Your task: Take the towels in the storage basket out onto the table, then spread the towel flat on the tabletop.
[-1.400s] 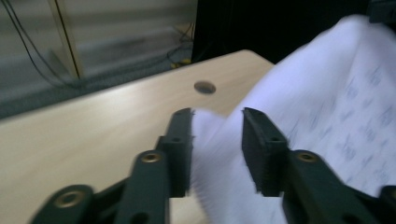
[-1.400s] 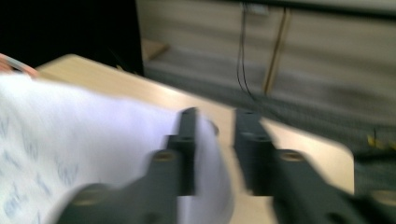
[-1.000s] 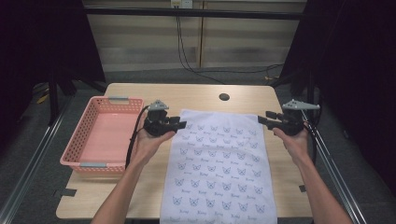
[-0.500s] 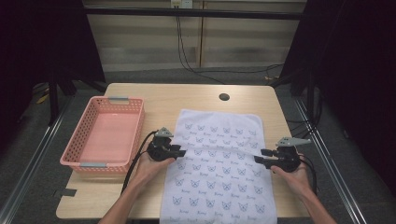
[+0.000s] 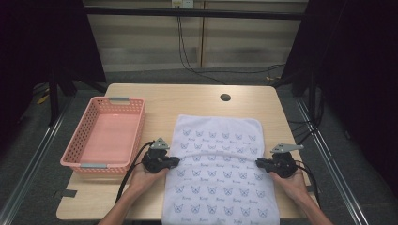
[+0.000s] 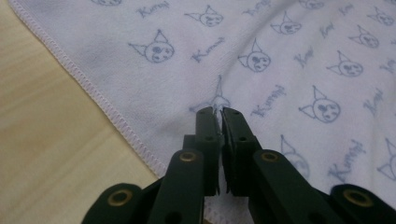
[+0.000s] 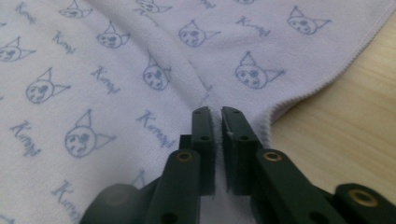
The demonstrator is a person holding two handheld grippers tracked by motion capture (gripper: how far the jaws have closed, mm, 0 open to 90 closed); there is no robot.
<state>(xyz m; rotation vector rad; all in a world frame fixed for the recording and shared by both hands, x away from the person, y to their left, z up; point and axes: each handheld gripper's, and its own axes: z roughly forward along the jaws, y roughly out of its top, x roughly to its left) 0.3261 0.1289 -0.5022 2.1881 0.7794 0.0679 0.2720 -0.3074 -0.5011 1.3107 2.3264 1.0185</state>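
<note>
A white towel (image 5: 220,168) printed with small cat faces lies flat on the wooden table, its near end hanging over the front edge. My left gripper (image 5: 177,160) sits at the towel's left edge and its jaws have just closed on a pinch of the cloth (image 6: 218,109). At the right edge my right gripper (image 5: 258,162) has likewise just closed its jaws, with a fold of the towel (image 7: 217,116) caught between them. A raised crease runs across the towel from one gripper to the other.
A pink plastic basket (image 5: 77,159), with nothing in it, stands on the table's left side, close to my left hand. A round cable hole (image 5: 225,97) sits in the tabletop behind the towel. Bare wood (image 5: 187,101) lies behind the towel.
Both hands came down and toward the near side, from the towel's far corners to its side edges at mid-length. Both grippers have shut on the cloth there, and a crease has risen between them.
</note>
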